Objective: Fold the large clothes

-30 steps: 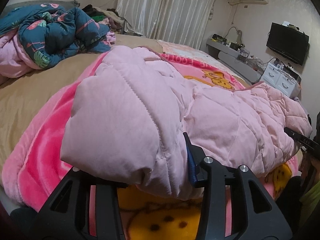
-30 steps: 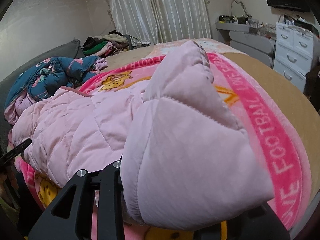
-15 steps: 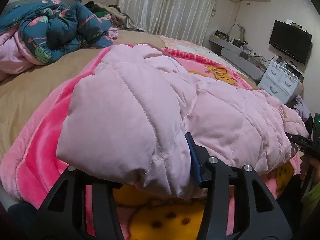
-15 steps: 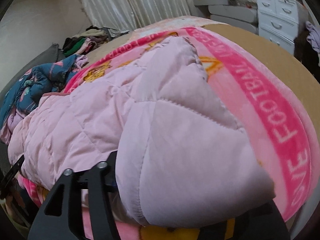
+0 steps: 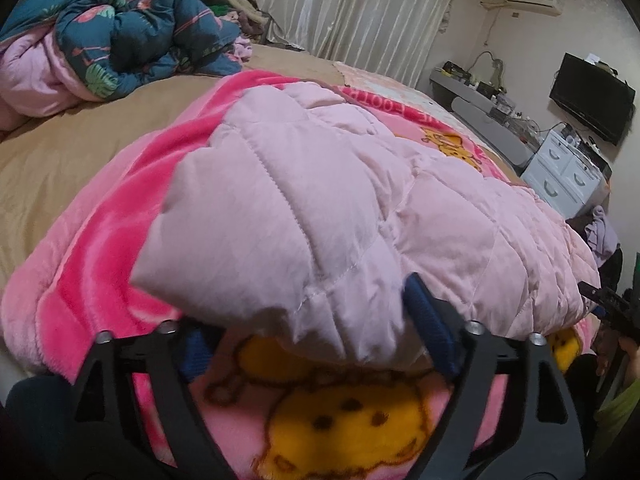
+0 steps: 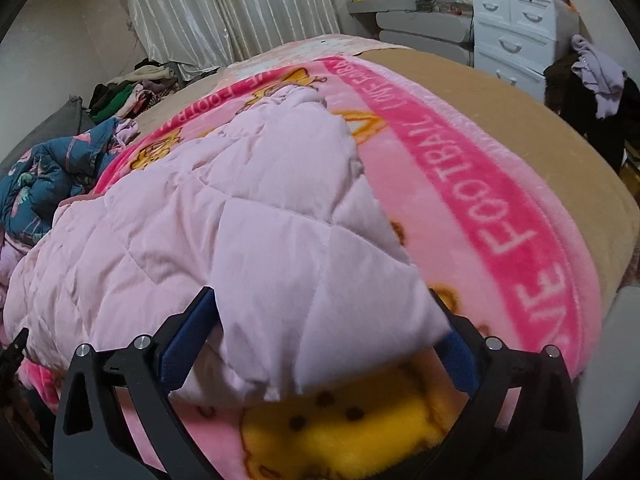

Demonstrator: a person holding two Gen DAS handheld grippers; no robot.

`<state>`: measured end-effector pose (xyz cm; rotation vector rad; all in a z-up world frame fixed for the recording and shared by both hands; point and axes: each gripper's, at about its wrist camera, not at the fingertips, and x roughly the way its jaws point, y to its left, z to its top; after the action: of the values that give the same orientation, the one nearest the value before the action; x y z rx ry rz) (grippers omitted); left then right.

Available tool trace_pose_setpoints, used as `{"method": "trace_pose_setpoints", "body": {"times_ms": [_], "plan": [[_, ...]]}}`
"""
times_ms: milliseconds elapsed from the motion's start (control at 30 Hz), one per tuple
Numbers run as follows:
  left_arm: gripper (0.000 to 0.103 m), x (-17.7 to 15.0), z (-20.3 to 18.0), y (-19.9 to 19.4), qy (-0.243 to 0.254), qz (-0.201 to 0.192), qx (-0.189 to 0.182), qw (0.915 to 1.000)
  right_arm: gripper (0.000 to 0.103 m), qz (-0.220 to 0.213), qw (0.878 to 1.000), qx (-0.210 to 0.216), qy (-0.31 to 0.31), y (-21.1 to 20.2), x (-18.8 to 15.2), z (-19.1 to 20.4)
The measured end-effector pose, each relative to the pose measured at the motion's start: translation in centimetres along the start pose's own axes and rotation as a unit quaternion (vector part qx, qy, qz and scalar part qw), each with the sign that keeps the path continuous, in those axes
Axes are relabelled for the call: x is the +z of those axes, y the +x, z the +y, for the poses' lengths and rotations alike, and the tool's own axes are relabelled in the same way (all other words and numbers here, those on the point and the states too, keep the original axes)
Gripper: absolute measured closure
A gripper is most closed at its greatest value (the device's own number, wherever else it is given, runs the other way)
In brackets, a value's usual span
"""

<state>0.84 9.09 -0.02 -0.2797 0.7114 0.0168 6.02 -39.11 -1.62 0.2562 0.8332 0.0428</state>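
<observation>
A pale pink quilted puffer jacket [image 5: 320, 208] lies across a pink cartoon blanket [image 5: 100, 248] on the bed; it also shows in the right wrist view [image 6: 224, 248]. My left gripper [image 5: 312, 328] has its jaws spread wide, with the jacket's near left end resting between the blue pads [image 5: 430, 328]. My right gripper [image 6: 320, 344] is also spread wide, with the jacket's near right end lying between its blue pads [image 6: 186, 344]. Neither pair of pads pinches the fabric. The other gripper's tip [image 5: 608, 308] shows at the right edge of the left wrist view.
A dark blue floral duvet [image 5: 132, 36] is heaped at the bed's far left. A clothes pile [image 6: 128, 96] lies by the curtain. White drawers [image 6: 516, 36], a TV [image 5: 592, 104] and a chair with clothes [image 6: 596, 76] stand to the right of the bed.
Both grippers have opened and let the jacket's ends drop onto the blanket. The jacket now lies lower and flatter, and both cameras have drawn back slightly.
</observation>
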Motion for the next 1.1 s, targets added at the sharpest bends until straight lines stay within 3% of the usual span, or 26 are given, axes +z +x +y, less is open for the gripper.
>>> {"method": "trace_pose_setpoints", "body": {"times_ms": [167,333,533,833,1100], "plan": [[0.009,-0.7,0.5,-1.9,-0.012,0.005,0.013,0.9998,0.004,-0.018,0.999,-0.020,-0.024,-2.4,-1.3,0.1],[0.009,-0.6,0.4,-6.2,-0.015,-0.037,0.008,0.9992,0.004,-0.064,0.996,-0.012,-0.063,-6.4,-2.7,1.7],[0.009,-0.7,-2.4,-10.2,0.004,-0.079,0.010,0.9968,0.004,-0.116,0.986,0.017,-0.118,-11.0,-3.8,5.6],[0.009,-1.6,-8.1,-11.6,0.048,-0.096,0.002,0.9942,0.004,-0.155,0.970,0.084,-0.166,-15.6,-5.5,11.5],[0.009,-2.7,-11.2,-10.4,0.071,-0.077,-0.013,0.9945,0.004,-0.157,0.965,0.110,-0.180,-16.8,-7.7,14.3]]}}
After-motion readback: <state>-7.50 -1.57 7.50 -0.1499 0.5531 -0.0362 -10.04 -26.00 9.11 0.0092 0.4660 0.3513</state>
